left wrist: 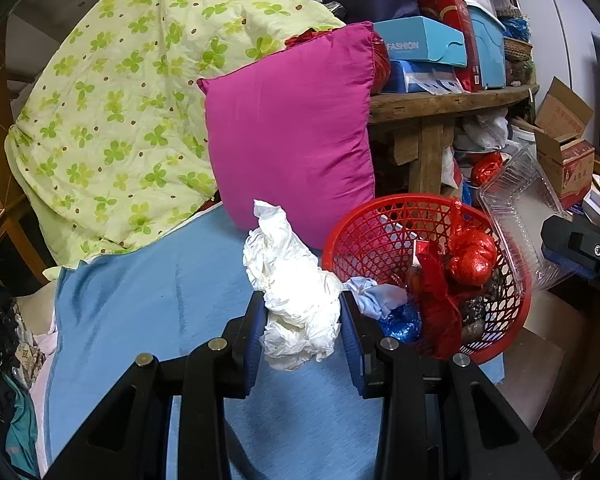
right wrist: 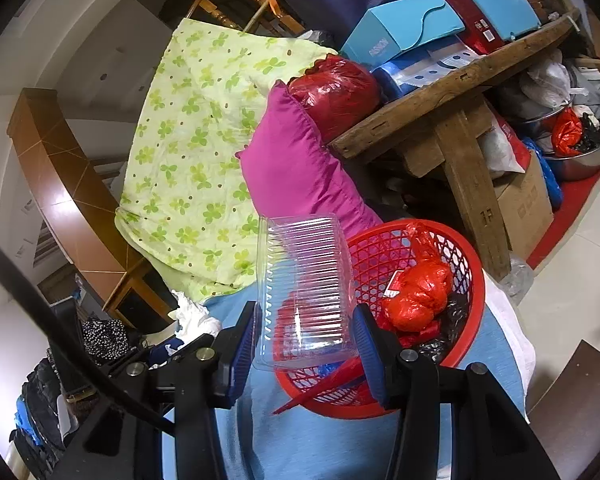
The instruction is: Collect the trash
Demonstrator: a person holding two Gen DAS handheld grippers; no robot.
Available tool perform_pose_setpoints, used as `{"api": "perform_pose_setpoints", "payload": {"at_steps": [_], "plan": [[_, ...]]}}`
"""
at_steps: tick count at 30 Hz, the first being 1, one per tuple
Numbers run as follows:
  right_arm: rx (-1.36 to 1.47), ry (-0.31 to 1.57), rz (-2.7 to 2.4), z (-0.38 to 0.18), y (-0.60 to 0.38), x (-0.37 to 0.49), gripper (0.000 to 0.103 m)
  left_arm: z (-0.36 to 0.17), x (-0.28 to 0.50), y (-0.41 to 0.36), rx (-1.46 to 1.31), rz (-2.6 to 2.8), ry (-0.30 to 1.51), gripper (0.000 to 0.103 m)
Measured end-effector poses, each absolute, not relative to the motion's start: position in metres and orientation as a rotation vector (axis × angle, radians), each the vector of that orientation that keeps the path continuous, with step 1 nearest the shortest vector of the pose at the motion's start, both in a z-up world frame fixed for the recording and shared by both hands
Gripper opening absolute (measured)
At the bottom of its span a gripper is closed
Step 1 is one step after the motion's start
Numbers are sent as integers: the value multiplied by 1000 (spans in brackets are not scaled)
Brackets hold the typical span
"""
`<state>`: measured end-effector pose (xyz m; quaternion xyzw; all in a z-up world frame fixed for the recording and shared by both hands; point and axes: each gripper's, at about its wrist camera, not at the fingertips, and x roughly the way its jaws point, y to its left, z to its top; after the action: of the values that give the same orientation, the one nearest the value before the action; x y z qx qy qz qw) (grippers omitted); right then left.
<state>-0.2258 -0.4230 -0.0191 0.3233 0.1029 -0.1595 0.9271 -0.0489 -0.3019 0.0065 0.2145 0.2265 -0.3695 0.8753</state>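
Observation:
My left gripper (left wrist: 302,312) is shut on a crumpled white tissue wad (left wrist: 292,280) and holds it above the blue sheet (left wrist: 140,300), just left of the red mesh basket (left wrist: 380,232). The basket holds red plastic bags (left wrist: 472,256) and other wrappers. My right gripper (right wrist: 306,332) is shut on a clear ribbed plastic container (right wrist: 304,280) at the basket's (right wrist: 468,292) left rim. The container also shows in the left wrist view (left wrist: 516,208) at the basket's right side, with the right gripper's fingers (left wrist: 572,240). The tissue wad (right wrist: 192,316) shows at left in the right wrist view.
A magenta pillow (left wrist: 292,132) and a green clover quilt (left wrist: 120,100) lie behind the basket. A wooden table (left wrist: 440,100) stacked with blue boxes (left wrist: 420,40) stands to the right. Cardboard boxes (left wrist: 564,148) and bags lie on the floor beyond. Clothes (left wrist: 0,328) pile at left.

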Motion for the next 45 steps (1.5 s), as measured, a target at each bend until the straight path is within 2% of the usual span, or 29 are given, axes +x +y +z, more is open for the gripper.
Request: {"api": "perform_pose_setpoints", "payload": {"at_steps": [30, 45], "plan": [[725, 188, -365, -28, -463, -243, 50, -2, -42, -338, 444, -863, 525, 38], [729, 168, -334, -20, -470, -228, 50, 10, -39, -351, 453, -896, 478, 38]]}}
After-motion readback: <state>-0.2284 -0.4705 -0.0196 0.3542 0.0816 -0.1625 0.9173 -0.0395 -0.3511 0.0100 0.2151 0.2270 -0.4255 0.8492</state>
